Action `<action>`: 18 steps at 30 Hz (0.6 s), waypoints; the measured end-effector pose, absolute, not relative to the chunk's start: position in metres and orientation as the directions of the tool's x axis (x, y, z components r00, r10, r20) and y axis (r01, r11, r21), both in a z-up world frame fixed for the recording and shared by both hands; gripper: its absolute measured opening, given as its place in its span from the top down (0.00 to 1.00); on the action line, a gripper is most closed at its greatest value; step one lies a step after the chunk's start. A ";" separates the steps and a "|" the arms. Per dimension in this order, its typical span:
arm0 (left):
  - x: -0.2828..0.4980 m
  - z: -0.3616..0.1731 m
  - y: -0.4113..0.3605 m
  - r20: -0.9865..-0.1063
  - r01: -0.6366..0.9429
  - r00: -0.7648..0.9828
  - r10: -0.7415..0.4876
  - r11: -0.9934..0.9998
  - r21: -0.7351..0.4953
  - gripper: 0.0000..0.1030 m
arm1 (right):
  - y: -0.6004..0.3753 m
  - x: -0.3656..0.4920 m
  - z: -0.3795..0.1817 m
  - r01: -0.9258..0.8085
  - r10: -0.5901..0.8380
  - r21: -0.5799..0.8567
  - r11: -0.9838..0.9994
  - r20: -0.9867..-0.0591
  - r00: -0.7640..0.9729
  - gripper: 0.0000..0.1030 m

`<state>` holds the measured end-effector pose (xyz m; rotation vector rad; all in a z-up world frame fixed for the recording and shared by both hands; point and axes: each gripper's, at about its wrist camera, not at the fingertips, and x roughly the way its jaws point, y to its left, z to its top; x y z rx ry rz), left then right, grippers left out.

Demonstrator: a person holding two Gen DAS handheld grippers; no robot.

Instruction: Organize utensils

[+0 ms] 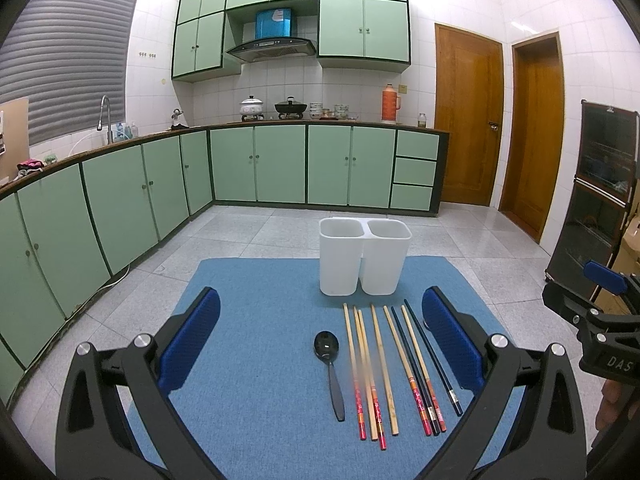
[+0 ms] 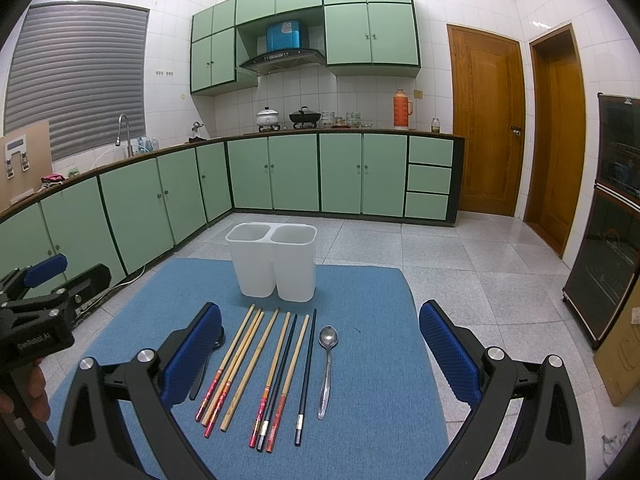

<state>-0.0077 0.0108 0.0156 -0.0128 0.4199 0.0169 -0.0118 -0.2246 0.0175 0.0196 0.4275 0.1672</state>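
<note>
A blue mat (image 1: 256,320) covered the desk, and near its far edge stood a white holder (image 1: 364,258) with two compartments side by side, both showing nothing inside from these angles. Just in front of the holder, toward the near edge, a row of chopsticks (image 1: 376,368) lay roughly parallel, tips pointing at the holder: several pale wooden ones with red ends and two dark ones (image 1: 430,356) mixed in among them. A black spoon (image 1: 329,368) lay at the left end of the row, bowl toward the holder, close beside the nearest chopstick but apart from it. A metal spoon (image 2: 327,368) lay at the right end of the row, just beside the outermost dark chopstick.

The left gripper (image 1: 320,344) hung above the near part of the mat, its blue-padded fingers (image 1: 192,340) spread wide and gripping nothing, the black spoon and chopsticks showing between them. The right gripper (image 2: 320,348) hung likewise, its fingers (image 2: 448,352) wide apart and bare, spanning the chopsticks and metal spoon
</note>
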 end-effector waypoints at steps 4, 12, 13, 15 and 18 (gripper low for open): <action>-0.009 0.018 0.012 -0.407 -0.019 0.913 0.014 1.000 -0.009 0.05 | -0.225 -0.012 0.017 -0.157 0.166 0.054 0.986 -0.411 0.896 0.06; -0.009 0.017 0.012 -0.407 -0.019 0.913 0.014 1.000 -0.008 0.05 | -0.224 -0.011 0.017 -0.157 0.166 0.055 0.986 -0.412 0.896 0.06; -0.009 0.017 0.012 -0.407 -0.019 0.914 0.014 1.000 -0.008 0.05 | -0.224 -0.011 0.017 -0.158 0.166 0.055 0.986 -0.412 0.896 0.06; -0.009 0.017 0.012 -0.408 -0.019 0.913 0.014 1.000 -0.008 0.05 | -0.224 -0.011 0.017 -0.158 0.166 0.055 0.986 -0.412 0.896 0.06; -0.009 0.017 0.012 -0.407 -0.019 0.913 0.014 1.000 -0.010 0.05 | -0.224 -0.011 0.017 -0.158 0.166 0.055 0.986 -0.415 0.895 0.06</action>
